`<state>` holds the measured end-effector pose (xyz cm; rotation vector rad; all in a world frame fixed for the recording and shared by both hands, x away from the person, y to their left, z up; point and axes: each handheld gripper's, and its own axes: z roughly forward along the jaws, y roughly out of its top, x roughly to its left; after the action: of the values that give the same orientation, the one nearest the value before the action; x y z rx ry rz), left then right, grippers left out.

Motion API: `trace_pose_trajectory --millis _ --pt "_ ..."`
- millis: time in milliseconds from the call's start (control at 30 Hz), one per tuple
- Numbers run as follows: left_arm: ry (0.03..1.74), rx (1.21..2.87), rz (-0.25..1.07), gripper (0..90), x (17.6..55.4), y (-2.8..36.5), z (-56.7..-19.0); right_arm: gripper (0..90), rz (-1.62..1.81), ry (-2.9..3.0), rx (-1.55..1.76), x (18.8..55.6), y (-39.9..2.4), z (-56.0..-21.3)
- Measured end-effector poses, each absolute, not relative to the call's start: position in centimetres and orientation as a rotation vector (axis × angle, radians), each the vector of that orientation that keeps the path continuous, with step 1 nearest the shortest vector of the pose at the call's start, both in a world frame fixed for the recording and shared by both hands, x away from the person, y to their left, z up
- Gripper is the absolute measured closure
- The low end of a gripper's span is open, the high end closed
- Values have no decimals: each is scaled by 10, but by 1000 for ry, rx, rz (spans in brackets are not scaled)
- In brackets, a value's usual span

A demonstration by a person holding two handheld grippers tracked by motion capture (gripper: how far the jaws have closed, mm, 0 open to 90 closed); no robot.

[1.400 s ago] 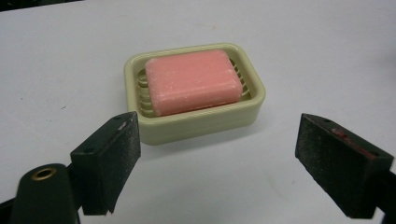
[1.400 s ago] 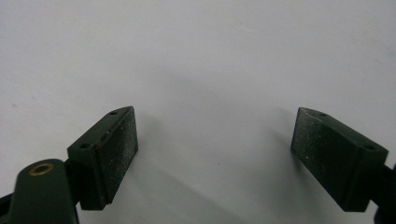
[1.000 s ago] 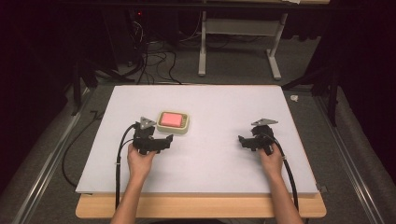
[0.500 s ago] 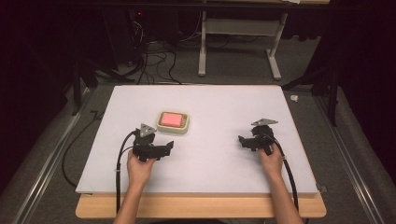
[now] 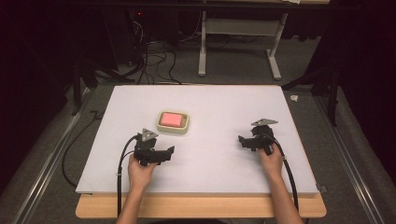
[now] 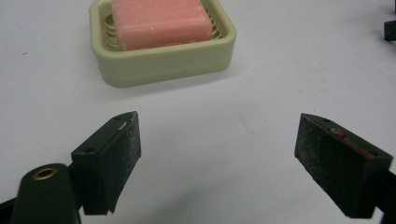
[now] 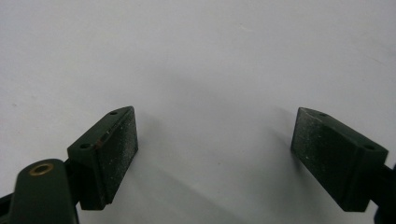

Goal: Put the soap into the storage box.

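A pink bar of soap [image 5: 172, 119] [image 6: 159, 21] lies in a cream soap dish [image 5: 162, 128] [image 6: 163, 63] on the white table [image 5: 210, 107]. My left gripper [image 5: 167, 154] [image 6: 217, 158] is held just short of the dish on the person's side, open, with nothing between its black pads [image 6: 119, 156]. At the right of the table my right gripper [image 5: 242, 142] [image 7: 215, 154] is open as well, over bare white surface, its pads [image 7: 116, 149] wide apart.
The white board rests on a wooden tabletop [image 5: 201, 207] whose front edge shows below the hands. Cables [image 5: 122, 172] trail from both grippers. Beyond the table stand a desk frame [image 5: 238, 32] and floor cables [image 5: 154, 60]. A dark piece of the other gripper [image 6: 390, 30] shows far right.
My left gripper has drawn back toward the person, a little away from the soap dish. The right gripper has stayed put. Both remain open.
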<state>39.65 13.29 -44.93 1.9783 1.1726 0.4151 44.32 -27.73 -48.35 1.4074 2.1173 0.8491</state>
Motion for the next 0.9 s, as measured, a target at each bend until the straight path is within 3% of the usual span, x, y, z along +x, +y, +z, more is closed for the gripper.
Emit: trace_pose_trajectory --millis 900 --pt "1202 2033 438 154 398 126 -473 152 848 2118 1407 443 -277 -483"
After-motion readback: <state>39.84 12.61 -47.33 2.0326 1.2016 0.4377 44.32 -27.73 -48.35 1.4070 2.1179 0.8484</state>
